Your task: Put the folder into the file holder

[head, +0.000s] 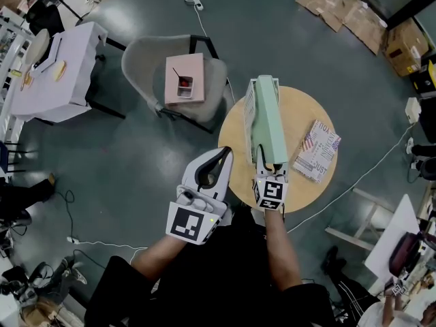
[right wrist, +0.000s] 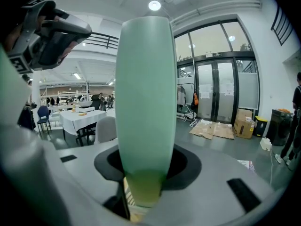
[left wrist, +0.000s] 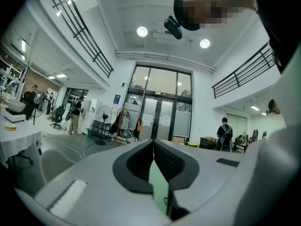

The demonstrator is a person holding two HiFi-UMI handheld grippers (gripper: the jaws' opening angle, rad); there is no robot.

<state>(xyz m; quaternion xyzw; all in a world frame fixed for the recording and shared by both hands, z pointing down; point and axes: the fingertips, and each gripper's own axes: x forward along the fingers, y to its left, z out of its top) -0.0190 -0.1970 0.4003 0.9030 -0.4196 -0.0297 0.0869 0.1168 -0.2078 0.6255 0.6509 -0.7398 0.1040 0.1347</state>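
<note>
Currently my right gripper (head: pixel 263 166) is clamped on the near end of the pale green folder (head: pixel 267 125). Its jaws stand partly apart, pressing the folder from both sides. In the right gripper view the folder (right wrist: pixel 143 102) rises straight up from between them. From the head view it stretches away from me over the round wooden table (head: pixel 238 138), right alongside the white mesh file holder (head: pixel 250 106). I cannot tell whether its far end has entered the holder or only lies against it.

My left gripper (head: pixel 223 155) hangs beside the table's near edge with its jaw tips together, holding nothing. A thin green sliver shows in the gap behind the tips, and I cannot identify it.

I judge the task partly done: the folder is lifted and brought to the holder. Seating it and letting go are left.
</note>
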